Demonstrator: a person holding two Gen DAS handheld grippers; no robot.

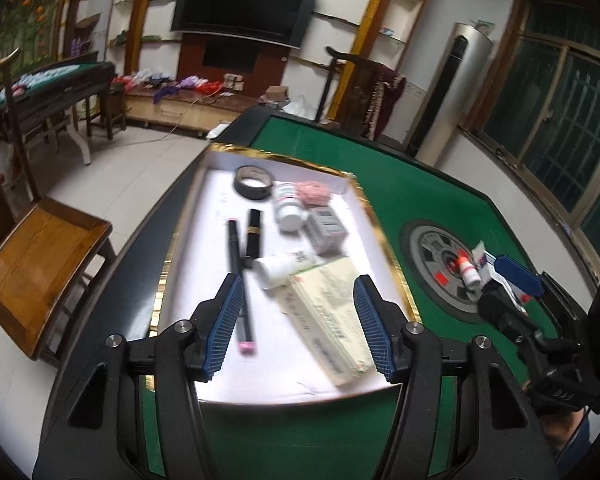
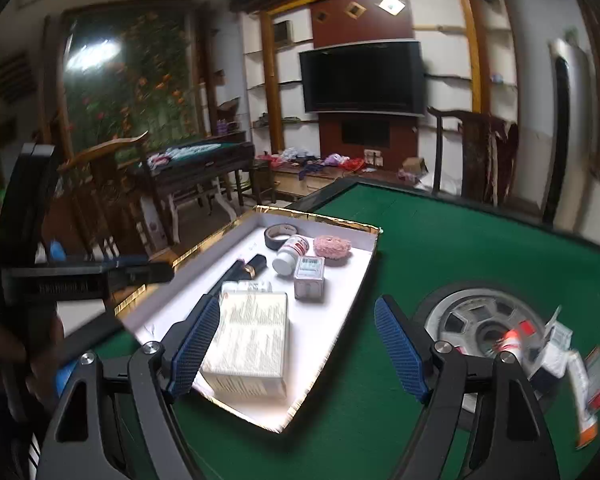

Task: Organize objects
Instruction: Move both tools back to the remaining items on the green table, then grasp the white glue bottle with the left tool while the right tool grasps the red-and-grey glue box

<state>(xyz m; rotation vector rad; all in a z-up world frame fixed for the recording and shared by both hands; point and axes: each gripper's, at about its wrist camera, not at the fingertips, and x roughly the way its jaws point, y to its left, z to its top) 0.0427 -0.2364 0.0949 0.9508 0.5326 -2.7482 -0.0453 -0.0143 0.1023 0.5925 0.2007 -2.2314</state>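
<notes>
A white tray point(image 1: 216, 216) with a gold rim lies on the green table point(image 1: 420, 192). It holds a tape roll point(image 1: 253, 182), a pink puff point(image 1: 314, 192), two white bottles point(image 1: 288, 210), a small grey box point(image 1: 326, 230), a black lipstick point(image 1: 254, 236), a black pen point(image 1: 235, 248) and a flat pale box point(image 1: 328, 312). My left gripper point(image 1: 298, 284) hovers open over the tray's near end, its pads touching nothing. My right gripper point(image 2: 298, 308) stands open above the tray point(image 2: 340, 300) edge, beside the flat box point(image 2: 252, 328), holding nothing. A small red-capped bottle point(image 1: 468, 270) and packets lie on the table's round hub point(image 1: 424, 248).
A wooden chair point(image 1: 40, 264) stands left of the table. A dark chair point(image 2: 480, 152) draped with cloth is at the far side. A tube point(image 2: 584, 392) and packets point(image 2: 556, 340) crowd the hub point(image 2: 460, 320). Green felt point(image 2: 460, 240) spreads right of the tray.
</notes>
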